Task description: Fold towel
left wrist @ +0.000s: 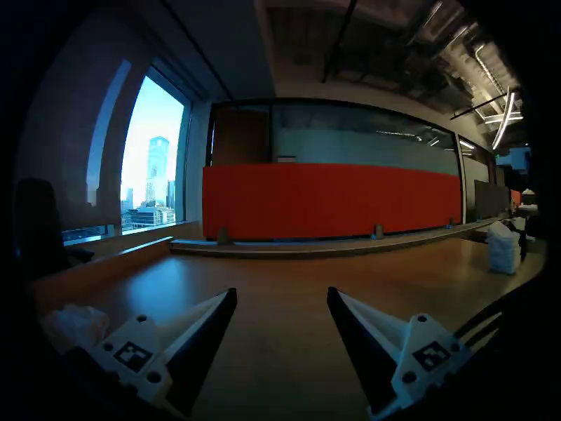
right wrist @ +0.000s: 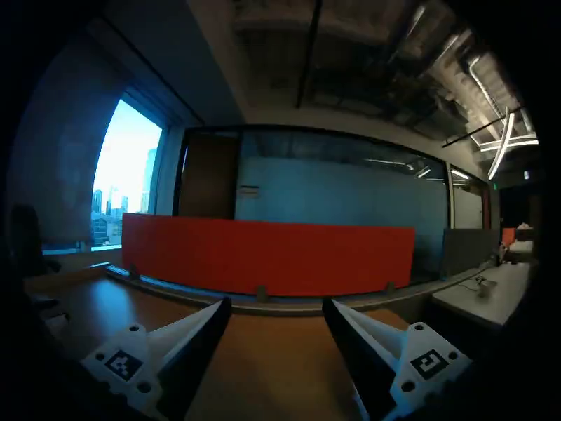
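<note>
Left hand-held gripper (left wrist: 280,288) wide open, empty, right hand-held gripper (right wrist: 277,300) likewise, crumpled white towel (left wrist: 73,327) on wooden table (left wrist: 280,344)

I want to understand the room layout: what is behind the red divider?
Behind the red divider stand a frosted glass wall and a brown door. Their lower parts are covered by it and cannot be seen.

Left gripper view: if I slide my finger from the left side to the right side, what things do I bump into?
First the crumpled white cloth → window → red panel → white bundle.
</note>
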